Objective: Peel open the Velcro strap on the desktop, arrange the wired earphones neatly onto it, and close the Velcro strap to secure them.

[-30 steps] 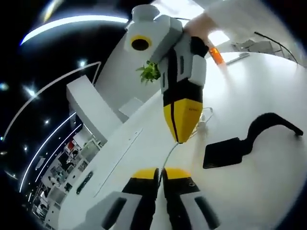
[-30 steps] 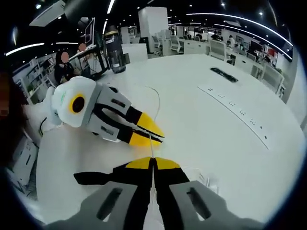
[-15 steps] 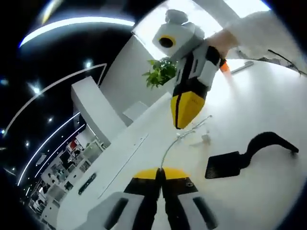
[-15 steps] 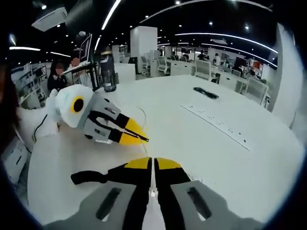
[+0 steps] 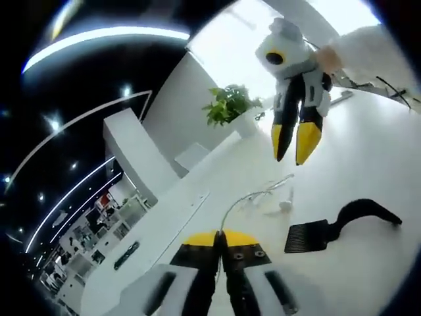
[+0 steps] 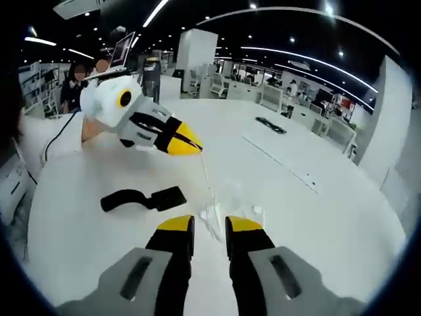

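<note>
1. Your white table (image 6: 316,217) carries everything here.
2. Your left claw (image 5: 220,238) is pinched closed on the thin white earphone cable (image 5: 231,205), lifted above the table.
3. Your right claw (image 6: 207,224) hangs with its jaws apart, gripping nothing, above the earphones (image 6: 217,214).
4. The black Velcro strap (image 6: 141,199) lies flat on the table, just beside the earphones.
5. The earphones' loose cable and buds (image 5: 279,201) rest on the table near the strap's wide end.

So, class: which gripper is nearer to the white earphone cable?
Left. The left gripper is shut on the earphone cable, lifting one end. The right gripper hangs open above the cable's pile on the table.
</note>
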`<move>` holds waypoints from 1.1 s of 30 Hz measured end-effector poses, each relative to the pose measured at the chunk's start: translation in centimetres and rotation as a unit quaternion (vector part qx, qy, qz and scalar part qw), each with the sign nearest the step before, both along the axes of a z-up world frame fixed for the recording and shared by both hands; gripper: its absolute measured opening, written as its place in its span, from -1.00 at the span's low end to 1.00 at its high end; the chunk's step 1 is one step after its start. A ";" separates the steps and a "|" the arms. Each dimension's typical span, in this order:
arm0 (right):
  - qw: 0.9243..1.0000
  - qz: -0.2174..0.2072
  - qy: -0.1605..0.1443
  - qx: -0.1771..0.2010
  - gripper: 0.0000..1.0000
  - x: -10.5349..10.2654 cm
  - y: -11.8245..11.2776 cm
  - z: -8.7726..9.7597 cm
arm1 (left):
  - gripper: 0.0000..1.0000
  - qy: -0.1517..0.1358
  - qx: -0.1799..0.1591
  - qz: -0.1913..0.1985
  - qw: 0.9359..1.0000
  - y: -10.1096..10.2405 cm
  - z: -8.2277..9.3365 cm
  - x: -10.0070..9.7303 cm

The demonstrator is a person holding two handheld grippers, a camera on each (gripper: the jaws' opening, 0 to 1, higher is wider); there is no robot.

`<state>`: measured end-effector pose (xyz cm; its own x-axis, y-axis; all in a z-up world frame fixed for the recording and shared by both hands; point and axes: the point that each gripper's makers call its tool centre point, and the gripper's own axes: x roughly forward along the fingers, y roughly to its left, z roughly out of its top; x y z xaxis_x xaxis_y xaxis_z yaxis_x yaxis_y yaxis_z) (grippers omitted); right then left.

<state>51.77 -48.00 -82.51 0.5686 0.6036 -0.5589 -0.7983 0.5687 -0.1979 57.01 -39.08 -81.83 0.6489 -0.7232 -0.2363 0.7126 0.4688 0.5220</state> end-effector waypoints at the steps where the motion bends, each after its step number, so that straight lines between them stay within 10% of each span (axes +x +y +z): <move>1: 1.000 0.001 0.003 -0.001 -0.59 0.3 0.2 -0.2 | -0.89 0.000 0.002 -0.002 1.000 -0.1 -0.1 -0.1; 21: 1.000 0.002 0.030 0.000 -0.83 2.7 1.8 -2.1 | -0.89 0.003 0.025 -0.019 1.000 -0.9 -1.2 -1.2; 33: 0.999 0.023 0.041 -0.006 -0.85 -3.7 0.5 -1.5 | -0.89 0.003 0.027 -0.061 0.998 -2.4 -0.3 -5.4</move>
